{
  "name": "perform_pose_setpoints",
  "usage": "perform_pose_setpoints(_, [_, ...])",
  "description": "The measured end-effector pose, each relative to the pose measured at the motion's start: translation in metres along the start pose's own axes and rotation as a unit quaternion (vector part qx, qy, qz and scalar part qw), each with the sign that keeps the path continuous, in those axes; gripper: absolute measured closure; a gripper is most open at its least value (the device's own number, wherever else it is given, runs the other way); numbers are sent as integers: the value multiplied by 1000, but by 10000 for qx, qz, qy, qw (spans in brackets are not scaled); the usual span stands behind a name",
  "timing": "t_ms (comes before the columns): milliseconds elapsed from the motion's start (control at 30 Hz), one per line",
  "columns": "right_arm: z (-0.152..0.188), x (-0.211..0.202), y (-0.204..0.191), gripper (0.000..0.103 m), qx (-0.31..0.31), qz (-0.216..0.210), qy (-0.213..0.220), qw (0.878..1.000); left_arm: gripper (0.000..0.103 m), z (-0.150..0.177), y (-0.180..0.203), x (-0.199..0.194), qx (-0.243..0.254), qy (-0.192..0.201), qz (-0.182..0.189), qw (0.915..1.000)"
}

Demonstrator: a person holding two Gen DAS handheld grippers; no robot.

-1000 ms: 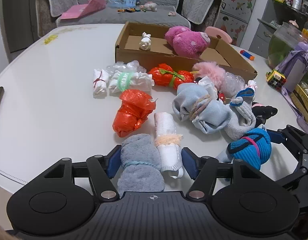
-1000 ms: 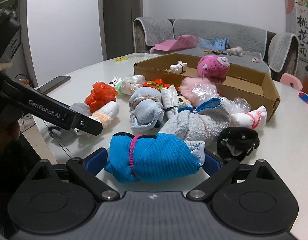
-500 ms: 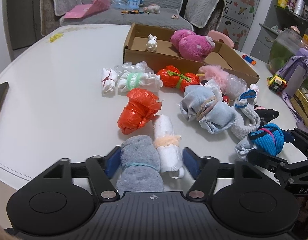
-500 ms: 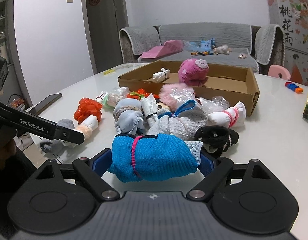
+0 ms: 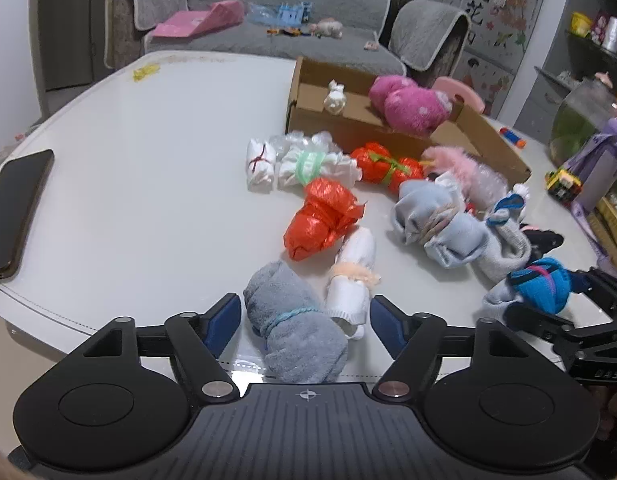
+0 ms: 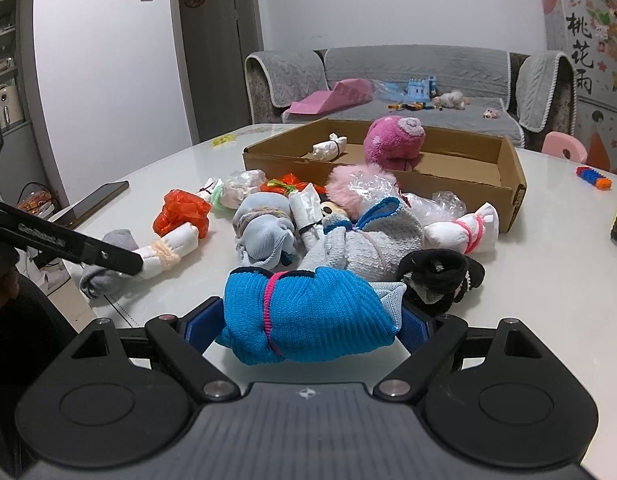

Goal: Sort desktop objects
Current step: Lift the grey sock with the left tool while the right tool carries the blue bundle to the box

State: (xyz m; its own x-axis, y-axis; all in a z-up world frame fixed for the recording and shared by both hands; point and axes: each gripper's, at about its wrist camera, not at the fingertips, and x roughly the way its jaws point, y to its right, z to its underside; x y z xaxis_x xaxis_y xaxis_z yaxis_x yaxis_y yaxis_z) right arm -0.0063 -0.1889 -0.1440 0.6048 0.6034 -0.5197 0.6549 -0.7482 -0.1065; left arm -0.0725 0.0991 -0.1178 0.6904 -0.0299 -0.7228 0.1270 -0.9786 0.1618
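Your left gripper (image 5: 304, 316) stands wide, its jaws having just narrowed slightly, astride a grey sock roll (image 5: 296, 324) and a white sock roll (image 5: 350, 280) near the table (image 5: 128, 168) edge, pads apart from both. Your right gripper (image 6: 308, 326) clamps the blue sock roll (image 6: 308, 316), lifted above the table. The cardboard box (image 6: 460, 182) lies beyond the pile.
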Motion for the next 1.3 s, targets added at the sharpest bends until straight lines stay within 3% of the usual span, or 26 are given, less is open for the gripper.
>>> perform_pose_setpoints(167, [0, 0, 1, 16, 6, -8, -3, 10000, 22, 2, -6, 4, 146, -375, -507, 9979])
perform_pose_setpoints(300, [-1, 0, 1, 16, 18, -11, 7, 10000, 23, 1, -15, 5, 23, -389, -770, 9963])
perform_pose_setpoints(533, [1, 0, 0, 17, -10, -11, -25, 10000, 37, -8, -13, 17, 113, -295, -1037, 9941])
perform_pose_setpoints(567, [1, -1, 1, 17, 4, 1, -17, 10000, 45, -10, -14, 17, 83, -276, -1018, 9944])
perform_pose_setpoints(767, [-1, -4, 3, 17, 65, 31, 45, 10000, 52, -13, -16, 13, -130, -225, -974, 9949])
perform_pose_setpoints(1033, [-10, -14, 9, 18, 180, 43, 266, 9995, 53, -39, -2, -9, 62, 115, -785, 9968])
perform_pose_setpoints(1300, [-49, -40, 25, 18, 236, 146, 700, 9972, 53, -97, 13, -27, 315, 652, -614, 9955])
